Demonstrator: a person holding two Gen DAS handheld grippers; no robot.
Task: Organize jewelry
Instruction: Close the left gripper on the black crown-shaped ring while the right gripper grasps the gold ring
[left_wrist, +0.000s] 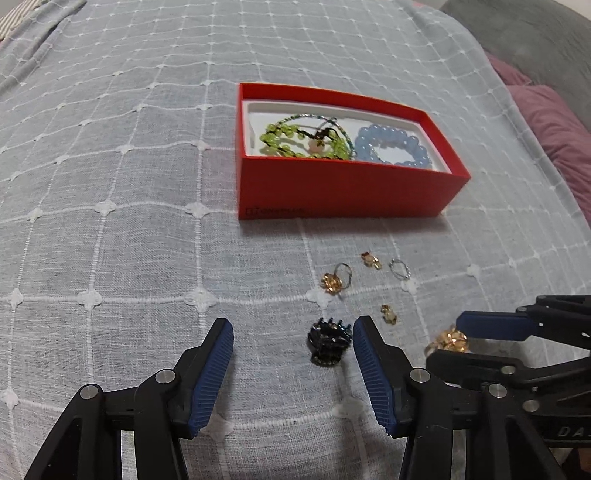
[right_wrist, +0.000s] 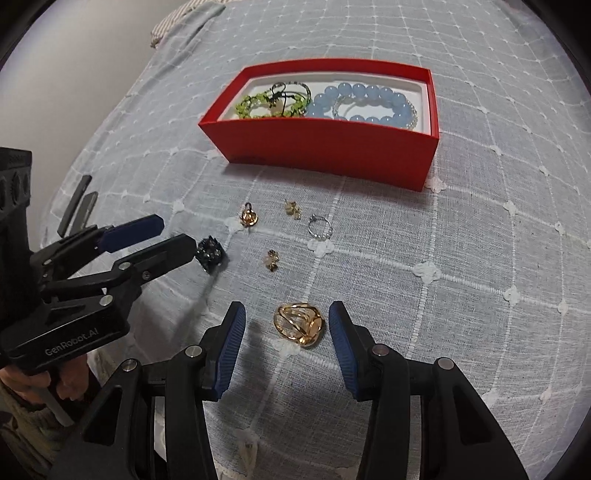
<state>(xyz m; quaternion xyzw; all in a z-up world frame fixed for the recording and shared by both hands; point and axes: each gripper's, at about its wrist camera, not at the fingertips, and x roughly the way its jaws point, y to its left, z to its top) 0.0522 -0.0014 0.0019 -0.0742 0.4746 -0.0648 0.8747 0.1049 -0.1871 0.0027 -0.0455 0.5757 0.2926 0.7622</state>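
Observation:
A red box (left_wrist: 332, 192) (right_wrist: 325, 144) on the grey cloth holds a green bead bracelet (left_wrist: 284, 136) and a blue bead bracelet (left_wrist: 391, 146). My left gripper (left_wrist: 293, 325) (right_wrist: 177, 232) is open, with a black ring (left_wrist: 328, 341) (right_wrist: 211, 253) lying between its fingers near the right one. My right gripper (right_wrist: 286, 314) (left_wrist: 445, 341) is open around a large gold ring (right_wrist: 300, 323) (left_wrist: 448, 339) on the cloth. A gold flower ring (left_wrist: 332, 282), two small gold earrings (left_wrist: 371, 260) (left_wrist: 388, 314) and a thin silver ring (left_wrist: 399, 268) lie between the grippers and the box.
The grey checked cloth (left_wrist: 129, 221) covers a bed. A purple pillow (left_wrist: 554, 122) lies at the right edge. The bed's left edge (right_wrist: 85, 155) shows in the right wrist view.

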